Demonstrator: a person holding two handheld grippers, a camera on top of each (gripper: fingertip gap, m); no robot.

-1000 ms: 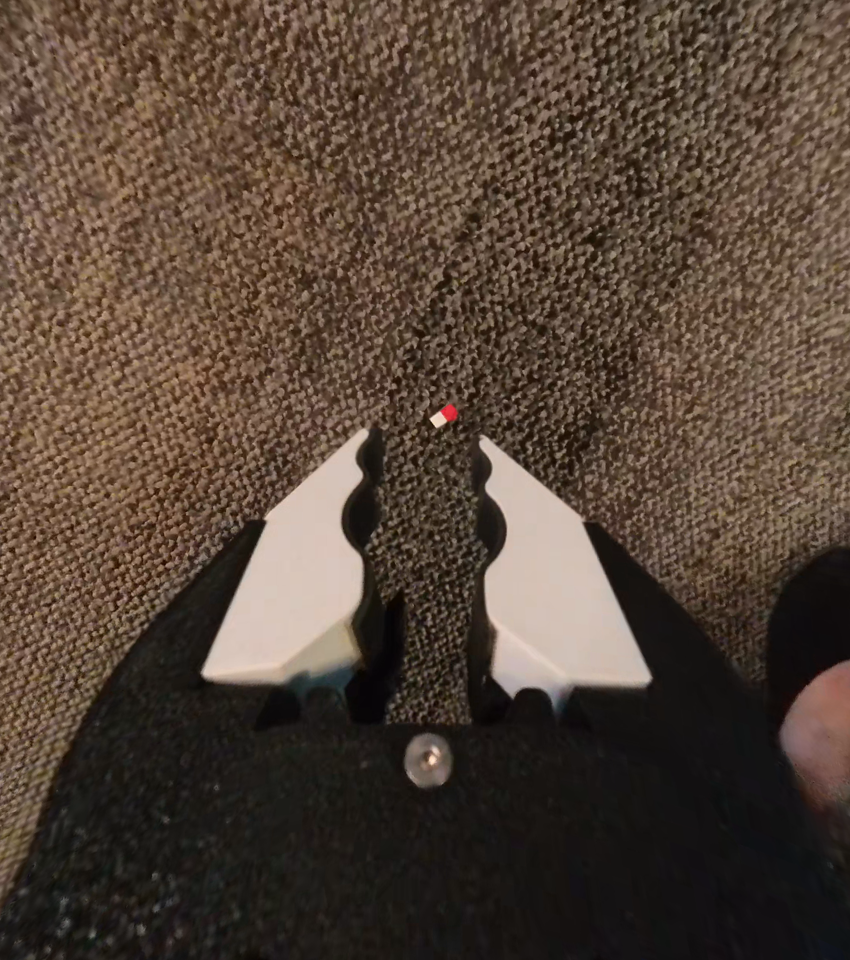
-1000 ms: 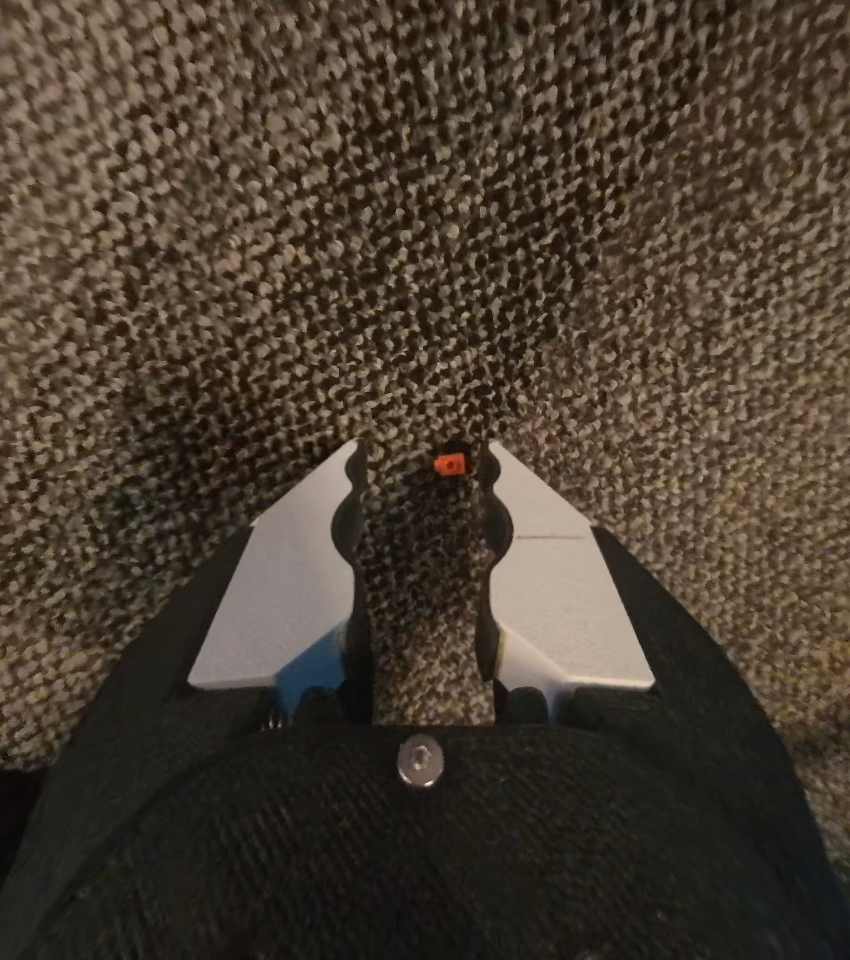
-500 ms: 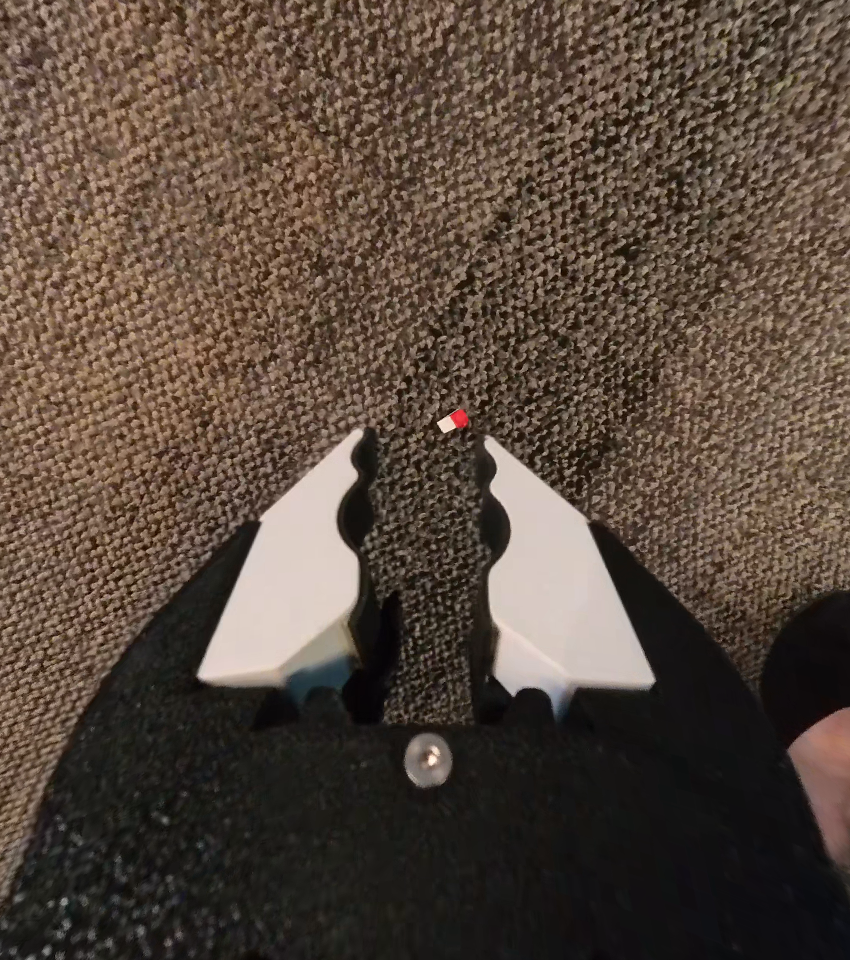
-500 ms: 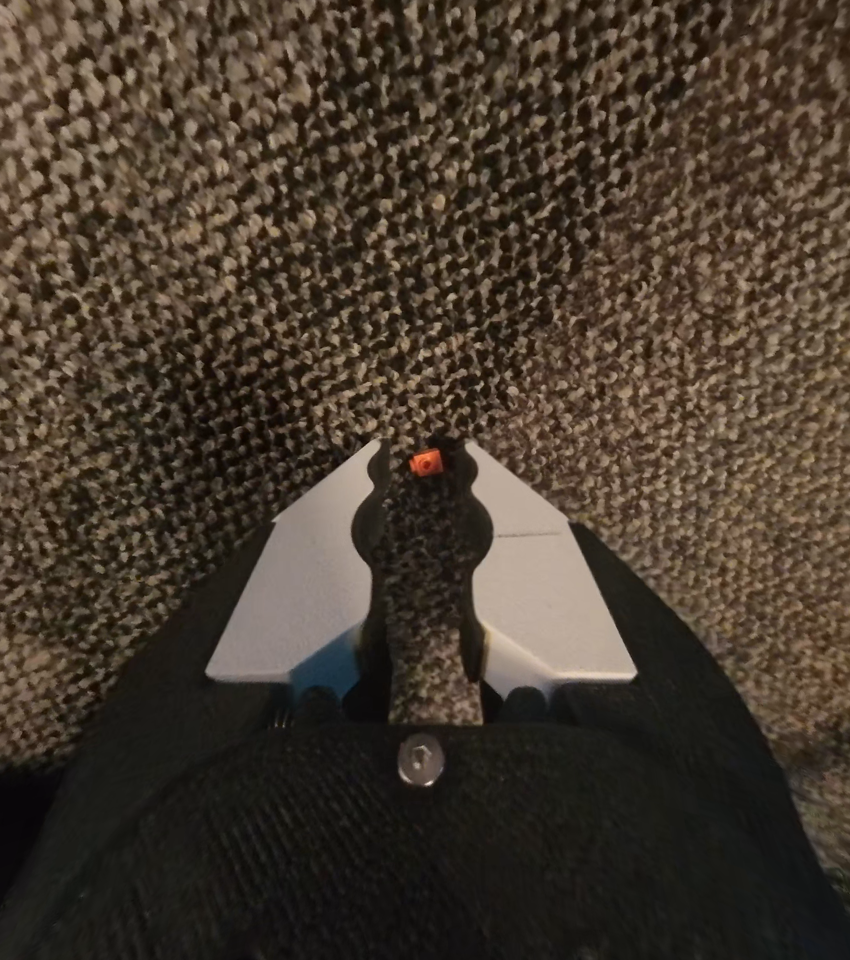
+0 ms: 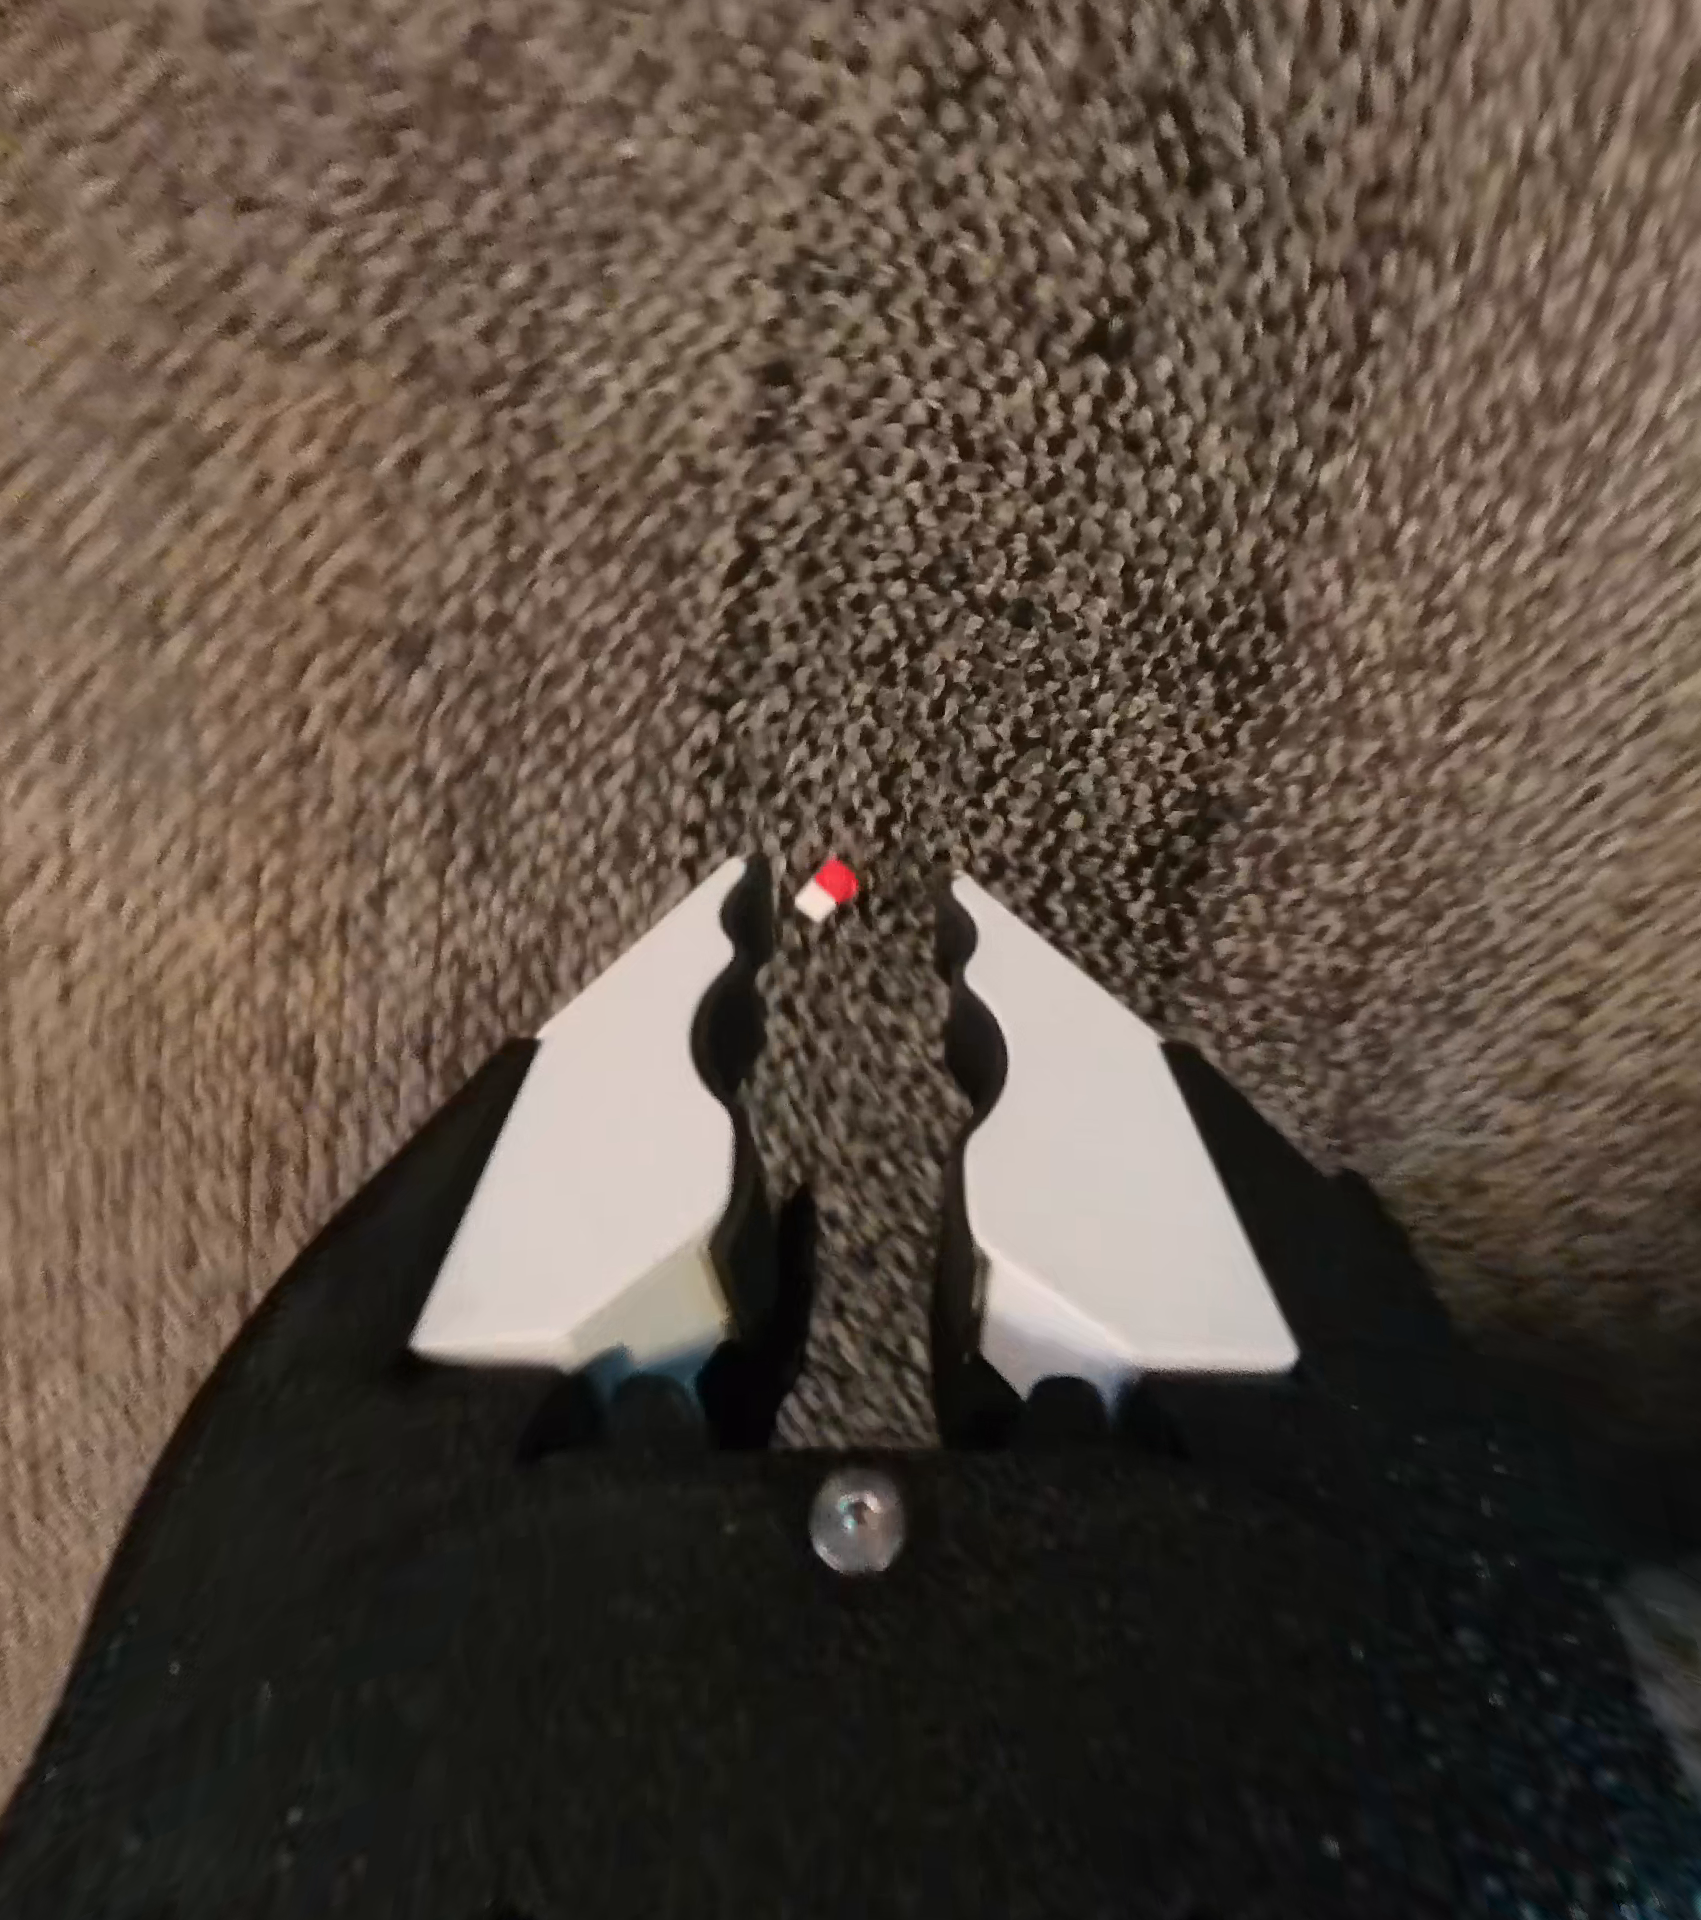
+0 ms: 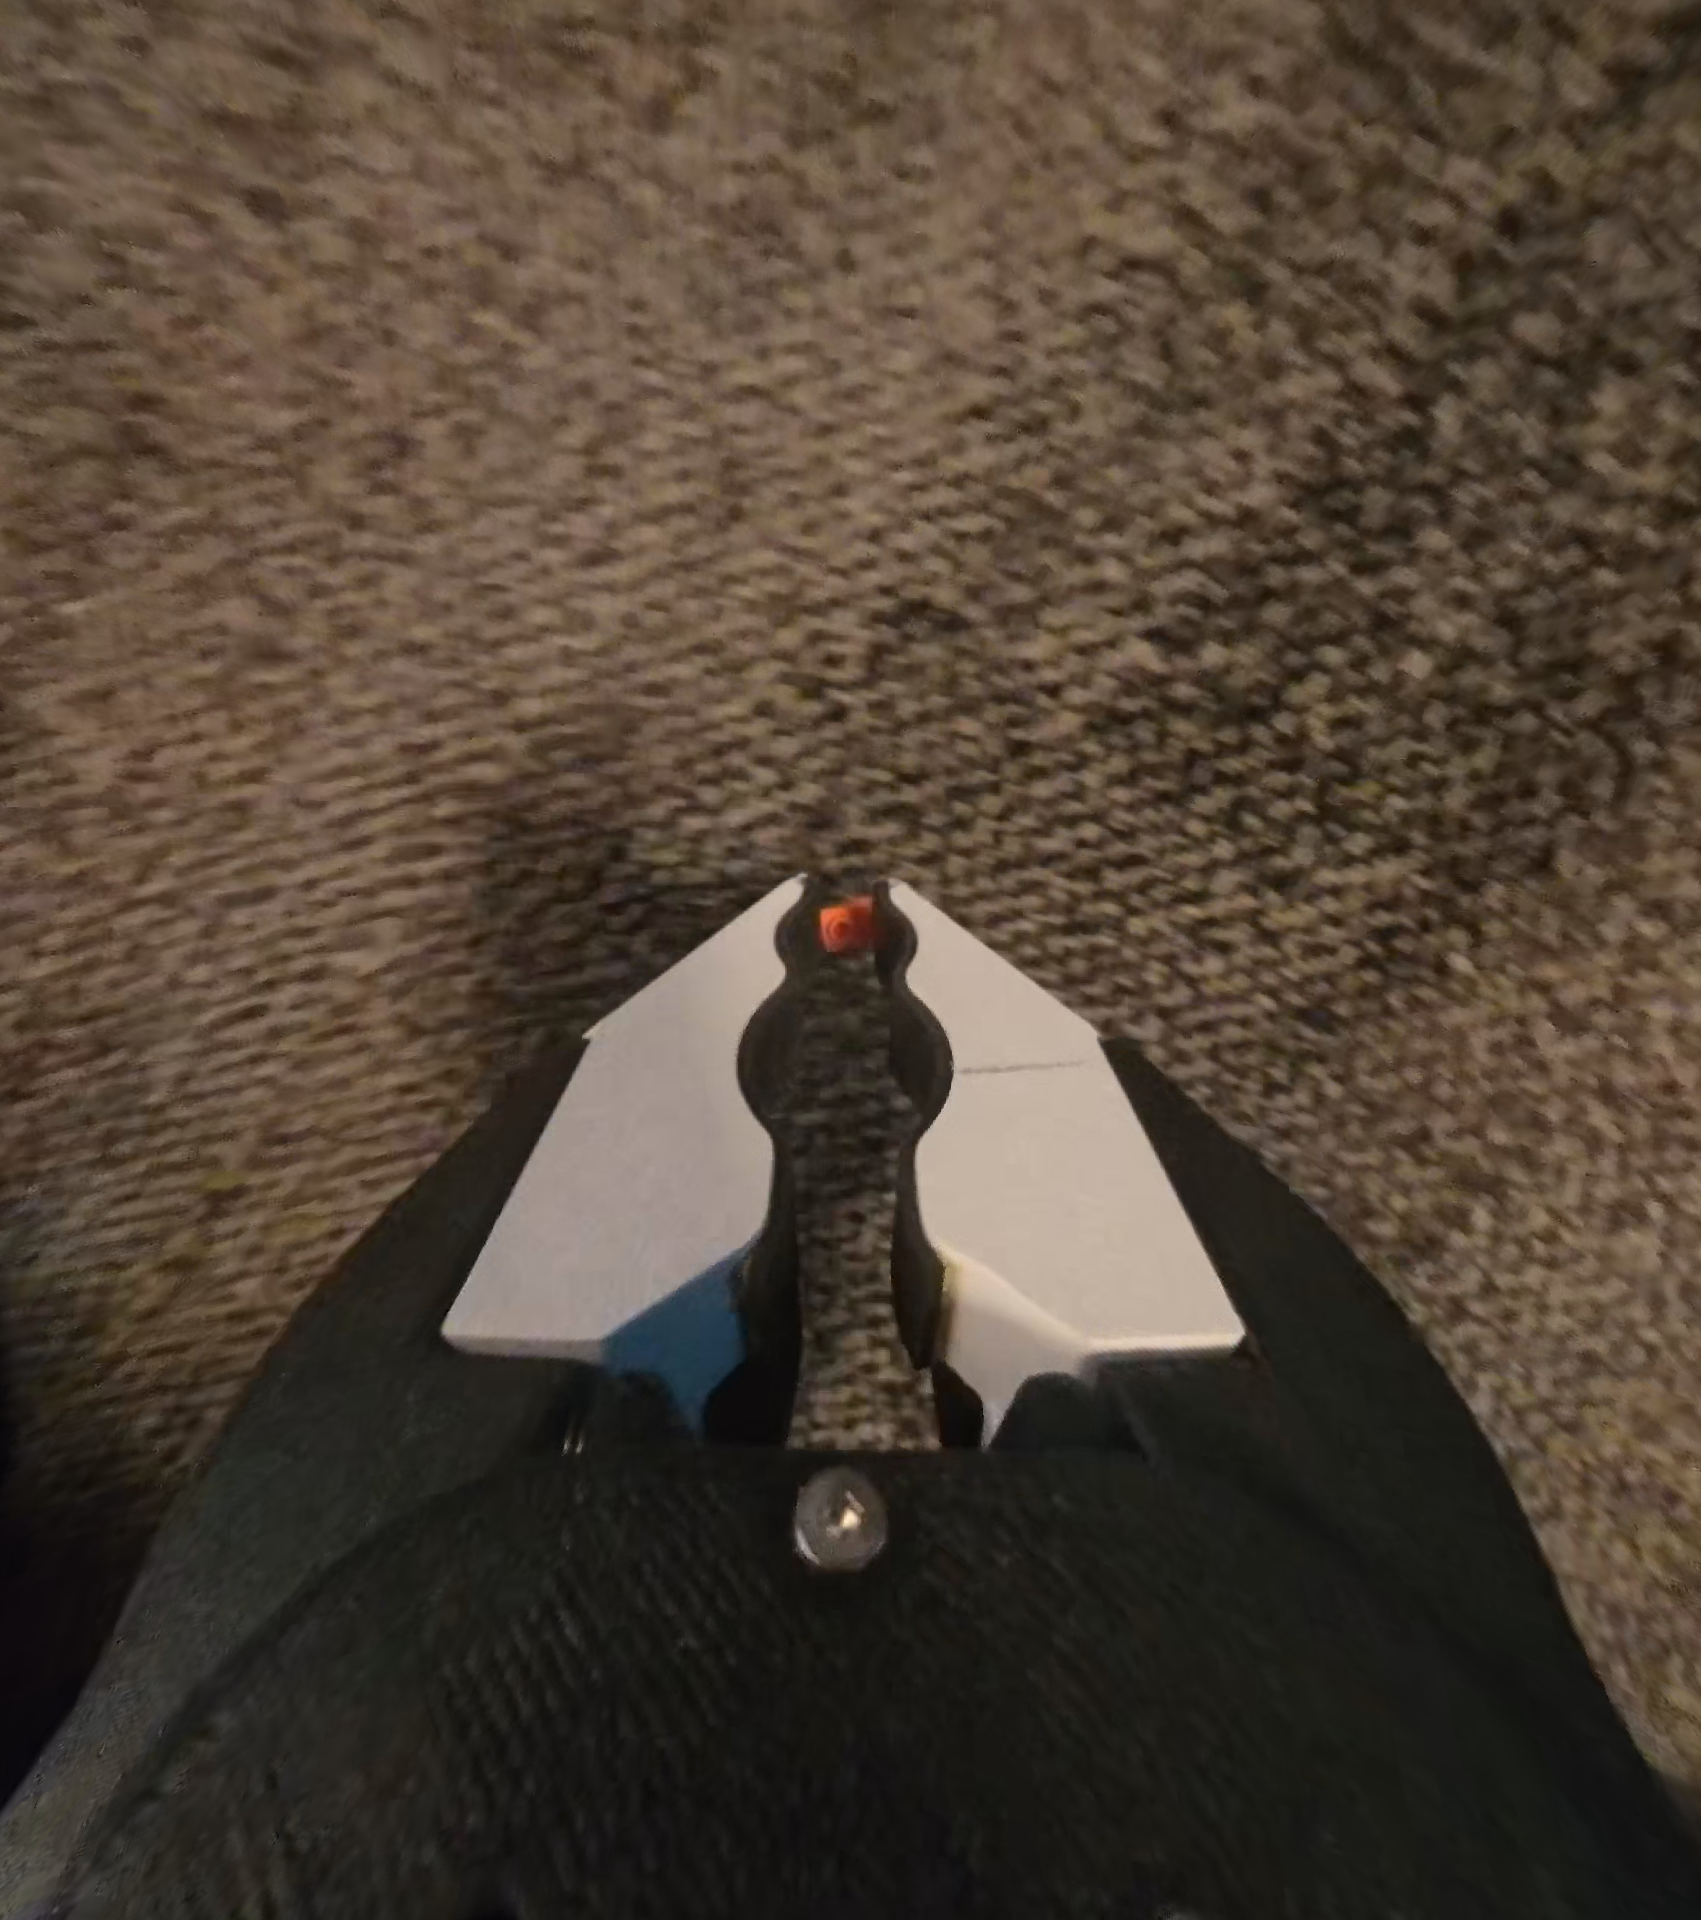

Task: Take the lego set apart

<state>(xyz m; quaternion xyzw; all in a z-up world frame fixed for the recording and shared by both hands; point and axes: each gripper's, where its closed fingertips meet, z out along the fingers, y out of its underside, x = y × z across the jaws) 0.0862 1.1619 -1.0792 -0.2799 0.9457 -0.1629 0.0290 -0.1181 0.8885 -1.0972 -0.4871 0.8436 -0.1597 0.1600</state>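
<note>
Left wrist view:
Left gripper: its 2 white fingers are spread, with a strip of carpet showing between them from base to tips.
Red-and-white lego piece: a tiny piece, red half farther out and white half nearer, lying tilted on the carpet at the mouth of the gripper. It sits just inside the tip of the finger on the picture's left; contact with that tip cannot be told.
Carpet: speckled brown and grey loop pile, fills the view ahead, blurred toward the edges.
Screw: 1 shiny screw head in the black gripper body, centred below the fingers.

Right wrist view:
Right gripper: its 2 white fingers are drawn close at the tips and pinch a small brick.
Orange lego brick: 1 stud faces the camera; it is clamped between the 2 fingertips, in the outermost notch.
Carpet: the same speckled pile lies beyond the tips, smeared by blur.
Screw: 1 metal screw head in the black body below the fingers.
</note>
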